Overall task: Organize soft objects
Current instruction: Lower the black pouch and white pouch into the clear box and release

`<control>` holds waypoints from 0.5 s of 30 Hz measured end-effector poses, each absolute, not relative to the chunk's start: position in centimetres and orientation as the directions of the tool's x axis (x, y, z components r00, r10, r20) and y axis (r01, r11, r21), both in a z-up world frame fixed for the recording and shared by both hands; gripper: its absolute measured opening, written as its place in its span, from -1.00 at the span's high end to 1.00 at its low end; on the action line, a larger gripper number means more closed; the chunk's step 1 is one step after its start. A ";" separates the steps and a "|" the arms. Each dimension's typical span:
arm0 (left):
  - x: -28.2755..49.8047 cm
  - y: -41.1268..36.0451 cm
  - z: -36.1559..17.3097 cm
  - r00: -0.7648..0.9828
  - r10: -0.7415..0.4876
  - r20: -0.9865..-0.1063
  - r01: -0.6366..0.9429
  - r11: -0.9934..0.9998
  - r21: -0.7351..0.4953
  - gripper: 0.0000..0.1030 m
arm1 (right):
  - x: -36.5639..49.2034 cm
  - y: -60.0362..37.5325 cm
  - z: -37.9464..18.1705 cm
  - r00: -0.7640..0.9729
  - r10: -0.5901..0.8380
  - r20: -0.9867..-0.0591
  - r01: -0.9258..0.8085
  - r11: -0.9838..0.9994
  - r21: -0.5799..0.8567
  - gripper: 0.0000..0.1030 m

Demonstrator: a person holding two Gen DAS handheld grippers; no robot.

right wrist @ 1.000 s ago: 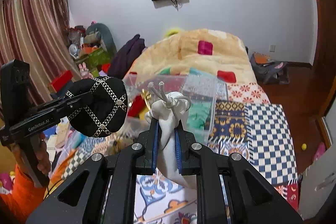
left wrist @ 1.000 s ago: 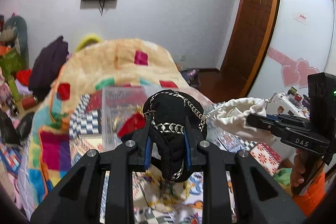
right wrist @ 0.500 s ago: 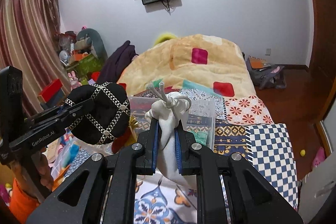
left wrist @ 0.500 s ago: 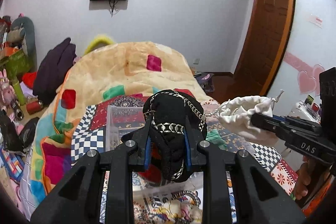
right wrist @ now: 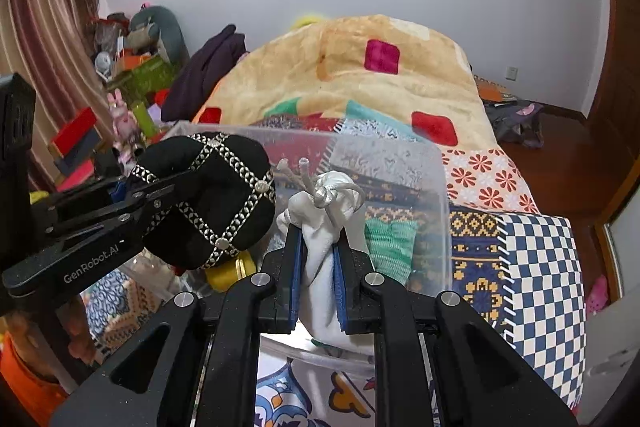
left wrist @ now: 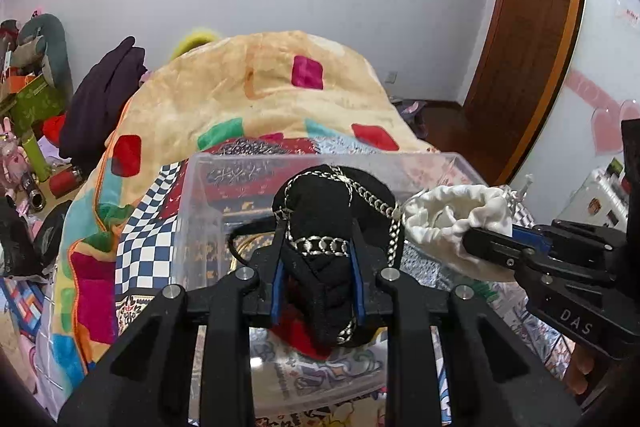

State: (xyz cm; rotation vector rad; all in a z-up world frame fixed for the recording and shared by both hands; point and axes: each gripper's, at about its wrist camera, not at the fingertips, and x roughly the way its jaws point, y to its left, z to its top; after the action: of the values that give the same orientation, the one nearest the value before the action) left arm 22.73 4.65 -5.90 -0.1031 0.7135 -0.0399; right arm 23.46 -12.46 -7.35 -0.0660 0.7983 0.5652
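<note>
Pouches both hang over the clear bin (left wrist: 192,227) mid-frame: your left gripper (left wrist: 317,281) pinches the squashy black pouch (left wrist: 328,223), your right gripper (right wrist: 318,279) the light white pouch (right wrist: 326,247), so keep holding their bunched middles.

black gripper (left wrist: 317,277), blue pads (right wrist: 297,263), silver screws

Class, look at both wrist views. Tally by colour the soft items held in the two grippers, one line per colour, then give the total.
Black: 1, the studded black pouch in the left gripper
White: 1, the white drawstring bag in the right gripper
Total: 2, both held over the clear plastic bin
</note>
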 end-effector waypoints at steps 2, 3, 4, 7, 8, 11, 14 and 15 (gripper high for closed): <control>22.6 4.6 -6.0 0.749 -0.065 -0.660 0.002 0.995 -0.096 0.43 | 23.2 -12.4 -7.5 0.553 0.451 -0.701 -0.507 0.850 0.146 0.71; 22.4 4.6 -5.9 0.743 -0.063 -0.667 0.004 0.996 -0.090 0.31 | 23.1 -12.4 -7.5 0.551 0.446 -0.705 -0.507 0.850 0.141 0.71; 22.3 4.6 -5.9 0.740 -0.064 -0.669 0.005 0.996 -0.089 0.24 | 23.0 -12.5 -7.5 0.547 0.443 -0.710 -0.509 0.850 0.138 0.69; 21.6 4.7 -5.7 0.741 -0.074 -0.667 0.014 0.995 -0.094 0.08 | 22.6 -12.7 -7.4 0.532 0.433 -0.728 -0.516 0.847 0.126 0.50; 21.3 4.8 -5.6 0.741 -0.079 -0.666 0.019 0.995 -0.098 0.03 | 22.5 -12.9 -7.3 0.532 0.434 -0.727 -0.518 0.846 0.127 0.47; 20.3 4.8 -5.3 0.742 -0.100 -0.663 0.032 0.993 -0.114 -0.07 | 21.5 -13.6 -6.6 0.540 0.446 -0.714 -0.522 0.843 0.131 0.35; 19.2 5.0 -4.8 0.749 -0.117 -0.652 0.042 0.991 -0.129 -0.09 | 20.3 -14.6 -5.6 0.558 0.467 -0.686 -0.526 0.839 0.143 0.17; 18.7 5.1 -4.5 0.756 -0.121 -0.644 0.045 0.990 -0.133 -0.11 | 19.8 -14.9 -5.2 0.564 0.474 -0.676 -0.528 0.837 0.146 0.11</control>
State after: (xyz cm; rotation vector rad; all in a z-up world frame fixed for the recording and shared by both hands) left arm 18.69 5.10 -4.48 -0.1121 0.7087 -0.0911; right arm 19.78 -14.88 -5.23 -0.0758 0.7719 0.5901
